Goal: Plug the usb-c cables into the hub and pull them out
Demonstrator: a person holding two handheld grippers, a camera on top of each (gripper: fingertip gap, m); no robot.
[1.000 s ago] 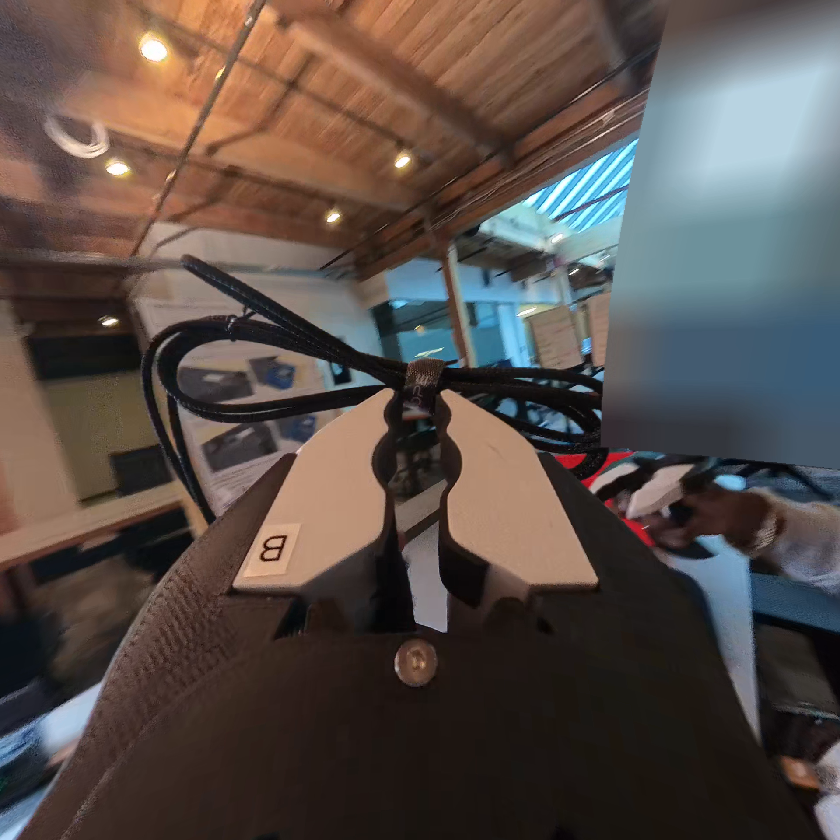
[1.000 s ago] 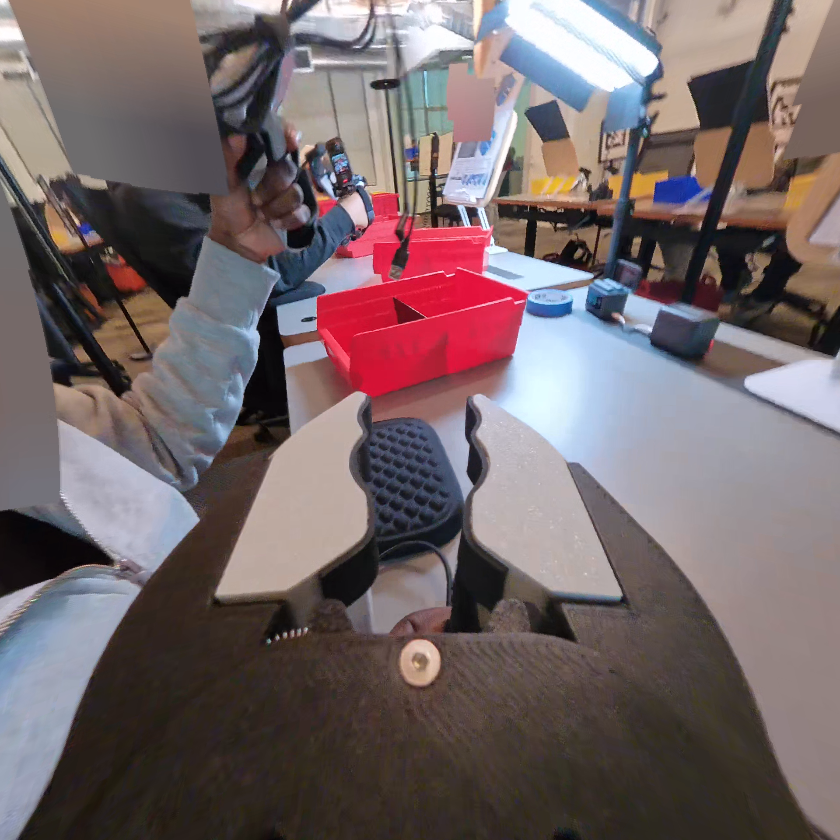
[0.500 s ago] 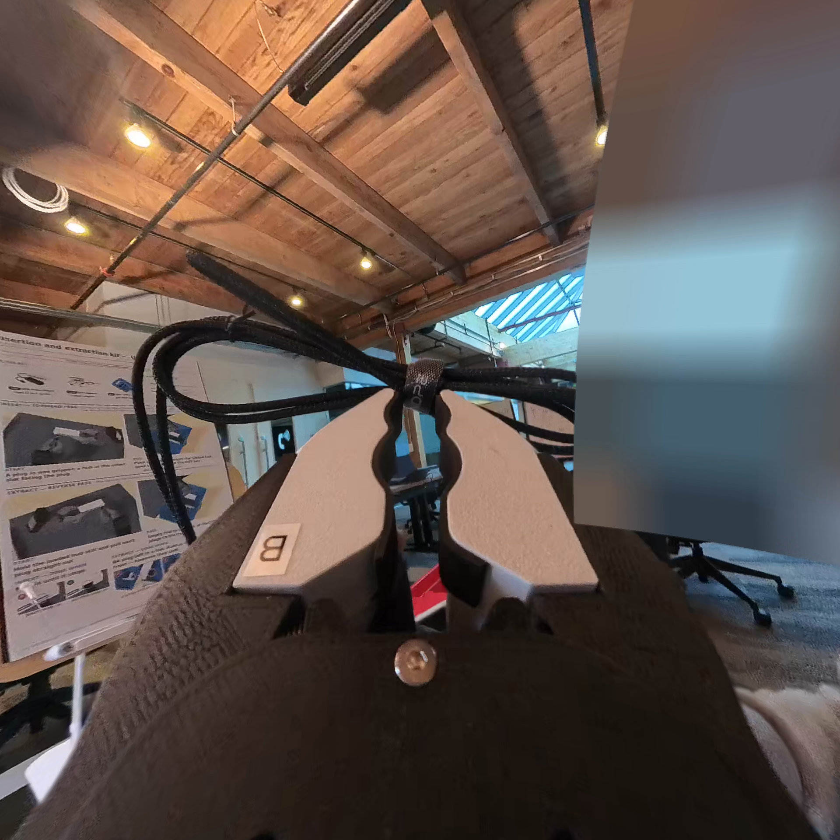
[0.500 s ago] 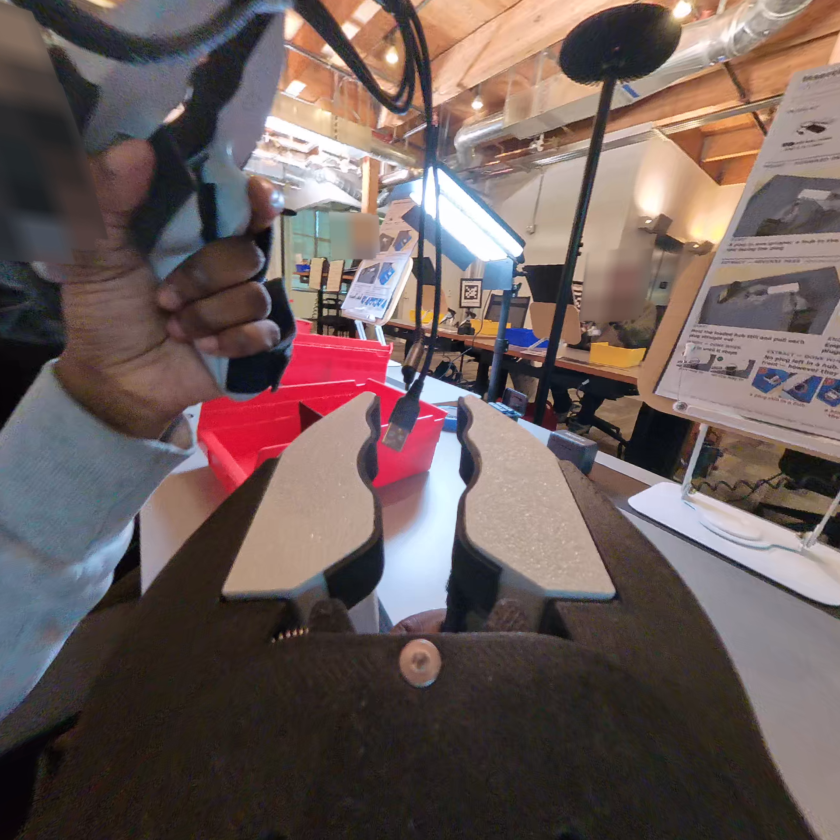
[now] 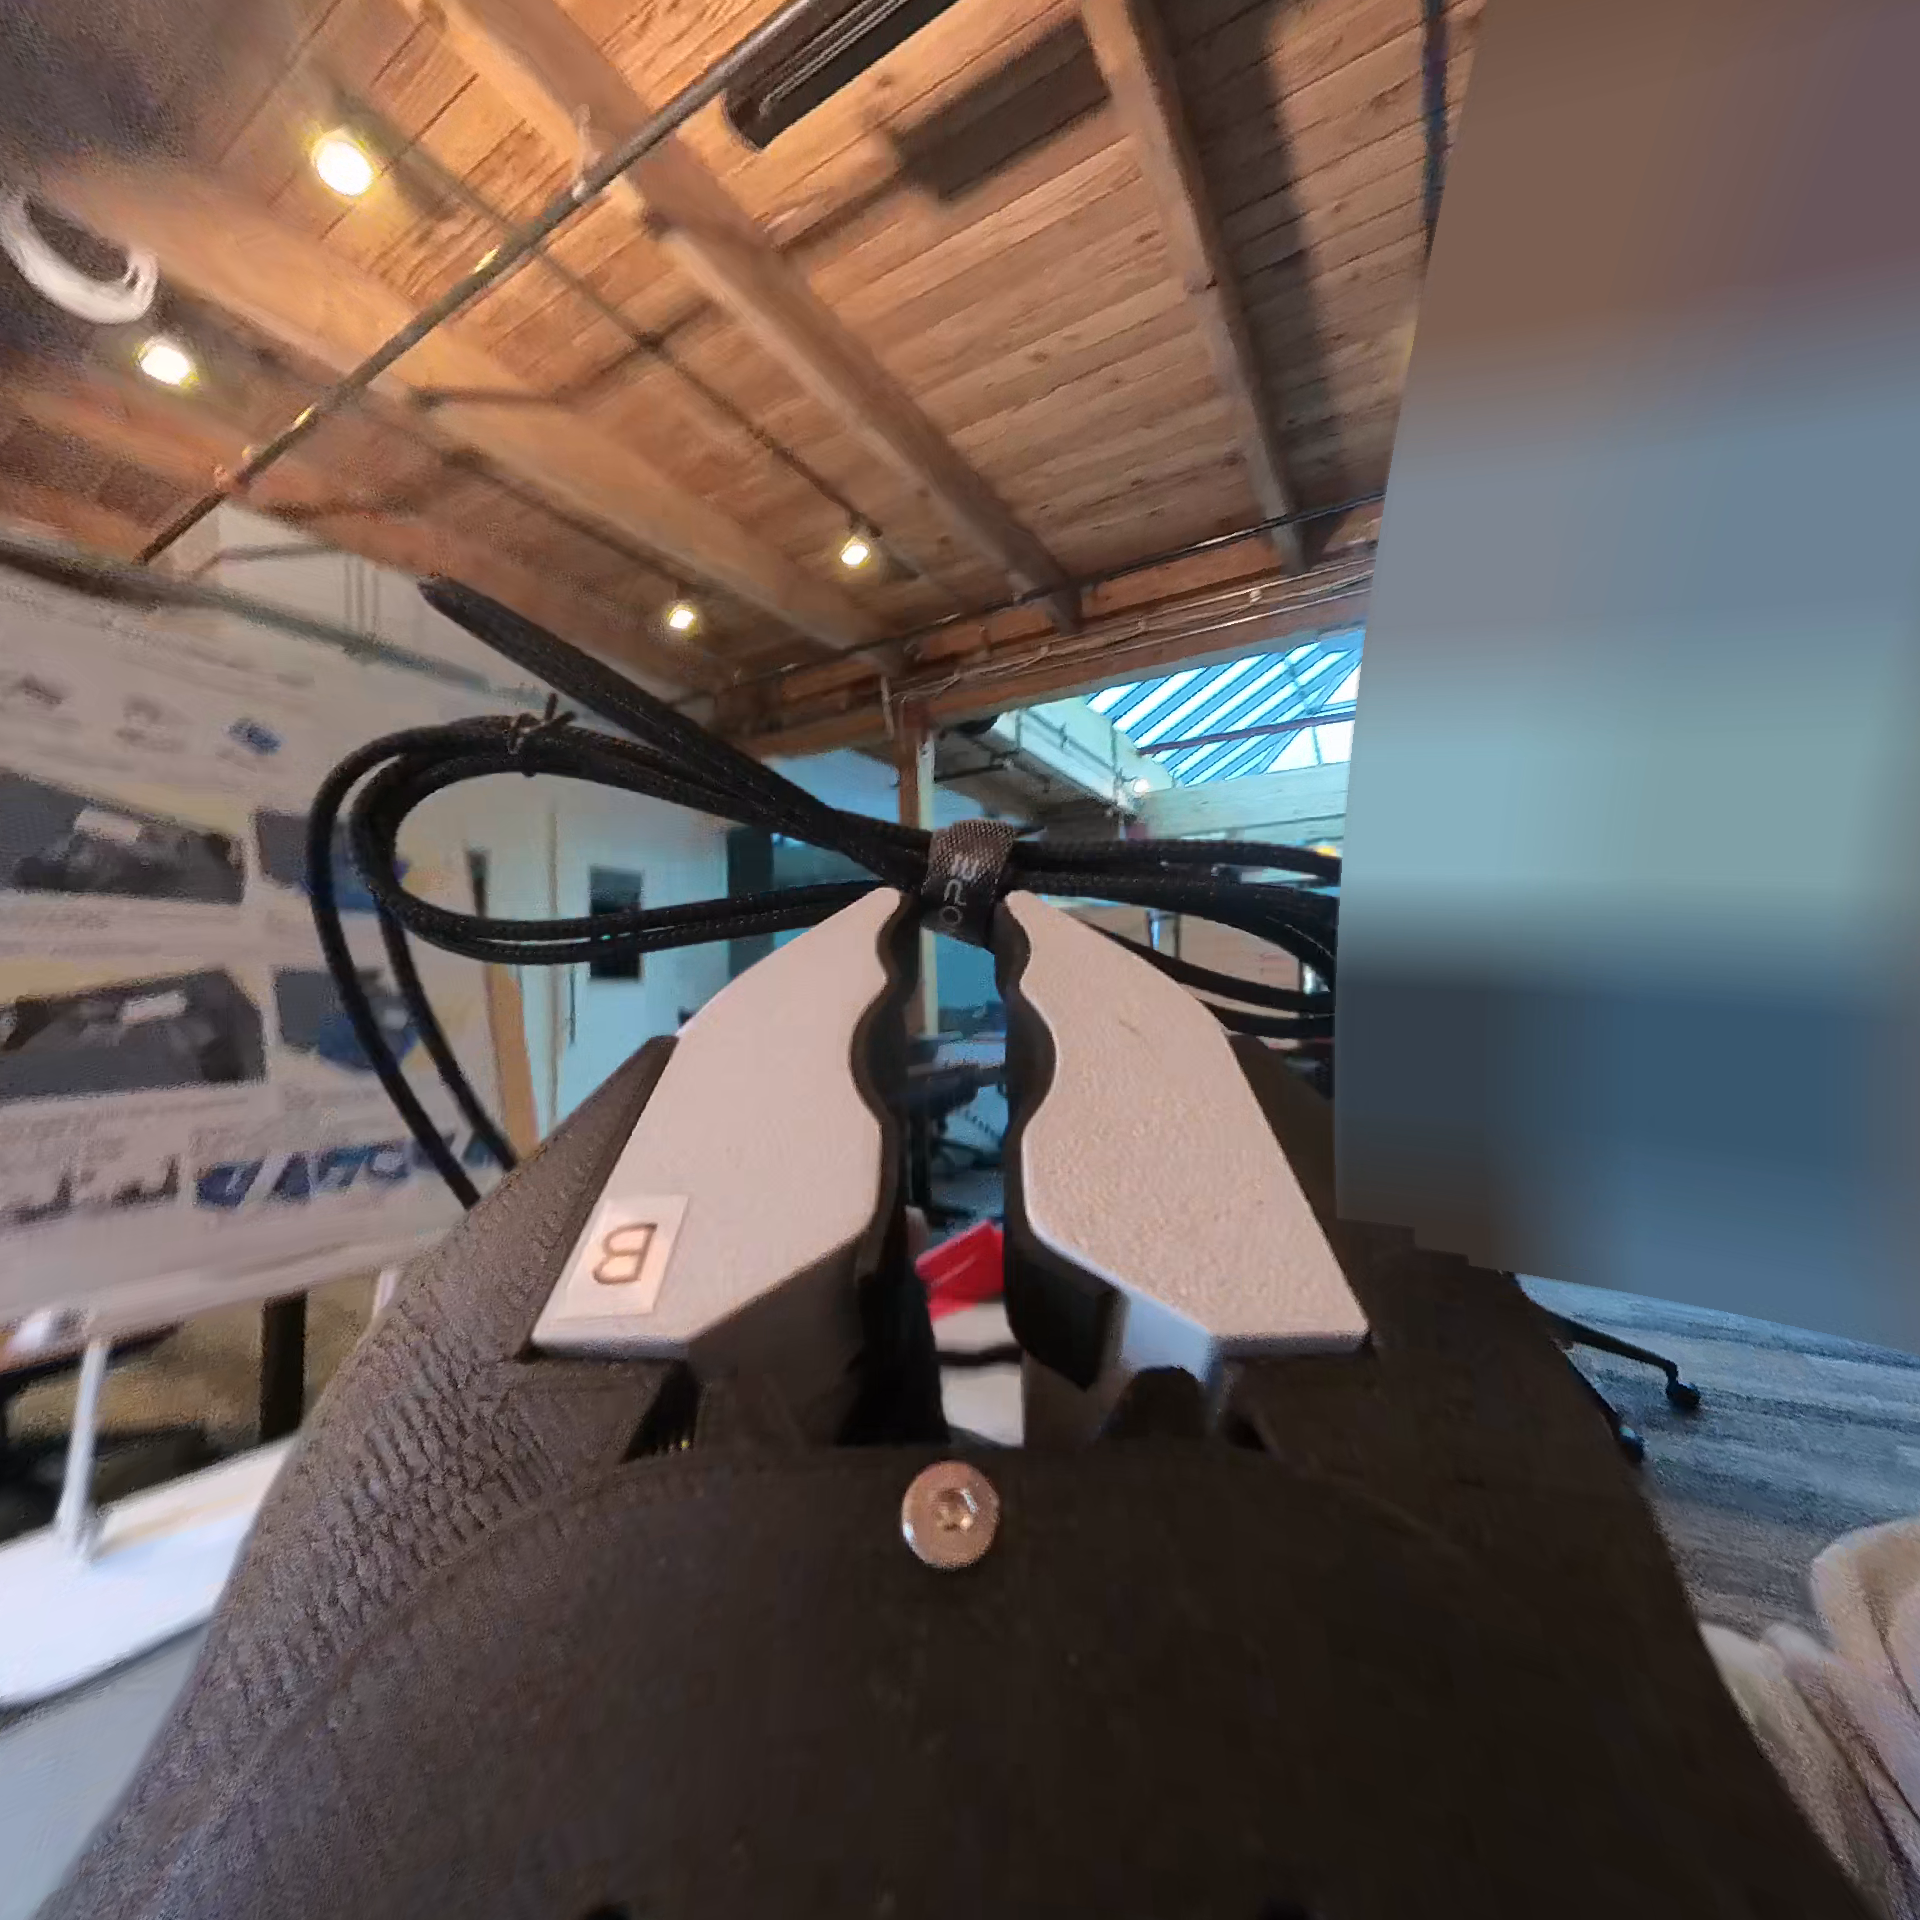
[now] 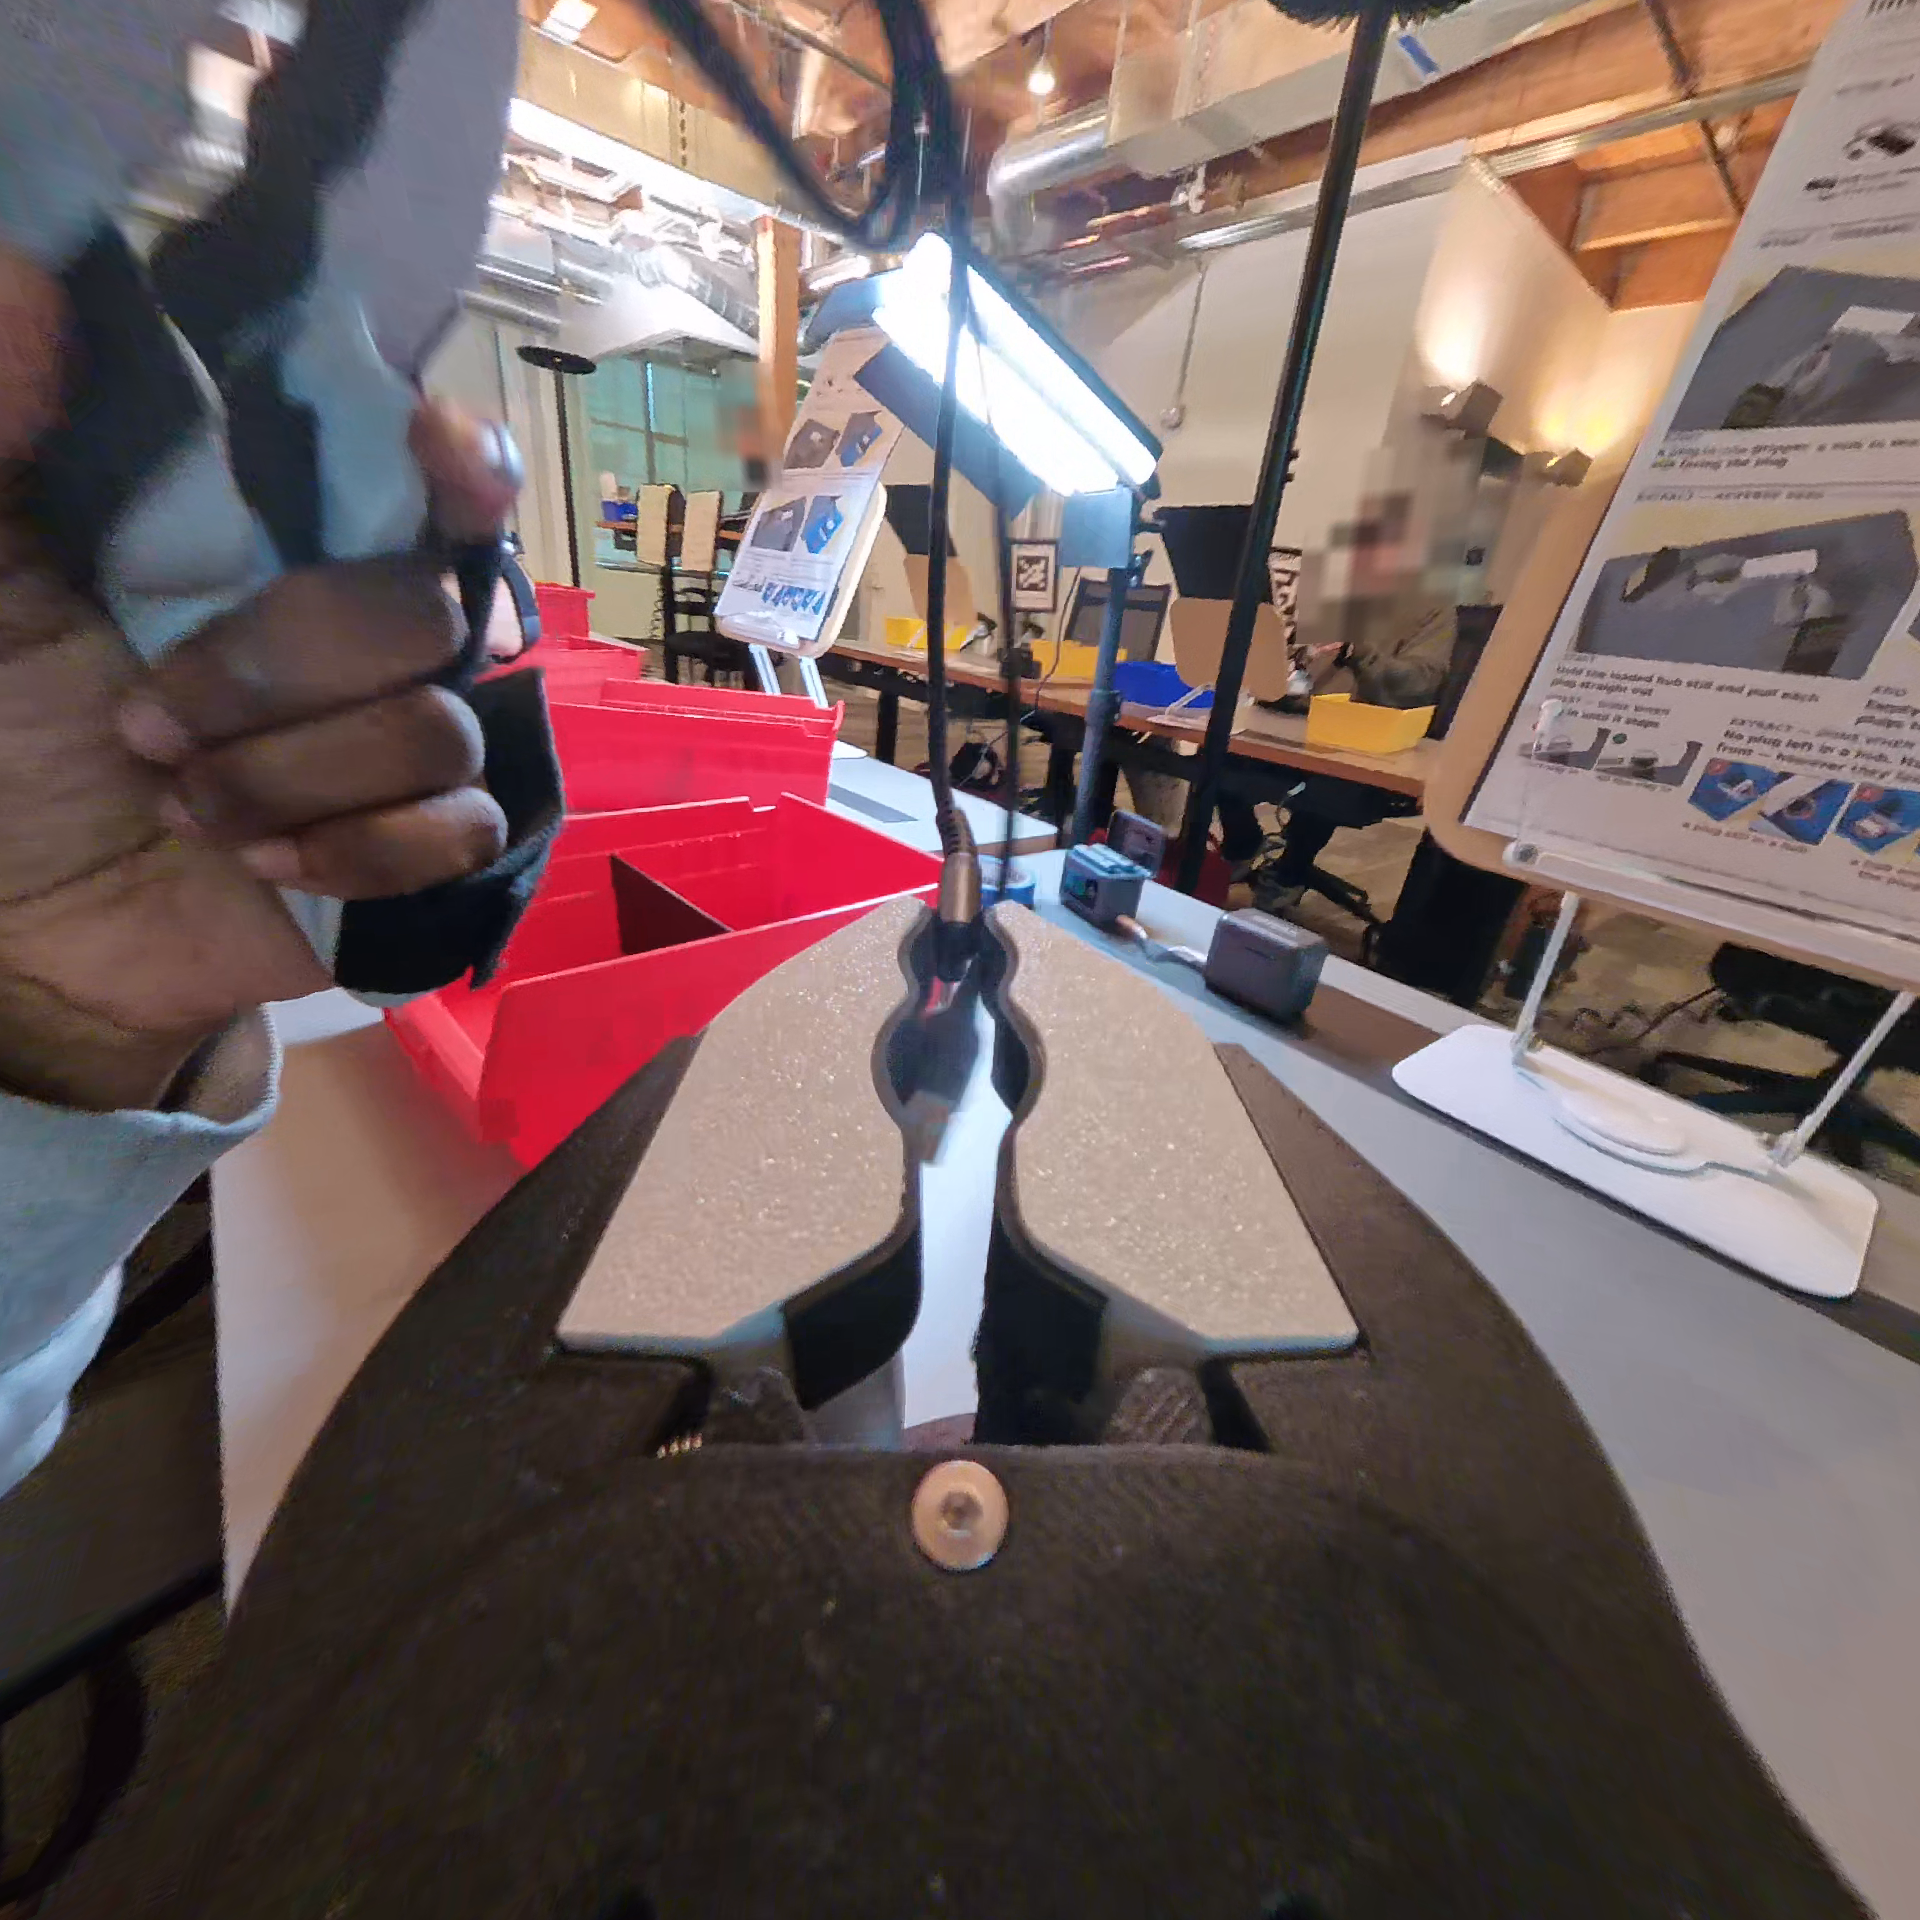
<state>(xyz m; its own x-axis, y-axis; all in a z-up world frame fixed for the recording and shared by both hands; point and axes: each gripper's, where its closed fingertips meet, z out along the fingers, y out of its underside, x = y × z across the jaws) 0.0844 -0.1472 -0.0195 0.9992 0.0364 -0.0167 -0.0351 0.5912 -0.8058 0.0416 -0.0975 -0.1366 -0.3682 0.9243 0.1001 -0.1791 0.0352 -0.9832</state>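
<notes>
Black braided cable (image 5: 644, 821) is hanging bundled from the left gripper (image 5: 958, 914), whose jaws are pinching the strap (image 5: 966, 883) around the coil's middle, loops spreading out to either side. The gripper is being held high and tilted up toward the wooden ceiling (image 5: 831, 312), much as half a second ago, though the view has swung slightly and the poster (image 5: 135, 935) on the left is blurring.

The bigger change is on the right. Half a second ago the right gripper (image 6: 958, 940) was spread, with the plug (image 6: 940, 1060) dangling just ahead of its fingers; now its jaws are closing on that plug, gripping it near the tips. The plug's long axis is running roughly along the fingers, slightly tilted, its metal end pointing back toward the camera and down, its lead rising straight up out of the tips toward the bundle overhead.

In the right wrist view a hand (image 6: 208, 748) is gripping the left gripper's handle at the upper left. Below are lying a red bin (image 6: 665, 966), the grey bench (image 6: 1662, 1455) and a small grey box (image 6: 1262, 961) beyond the fingertips.
</notes>
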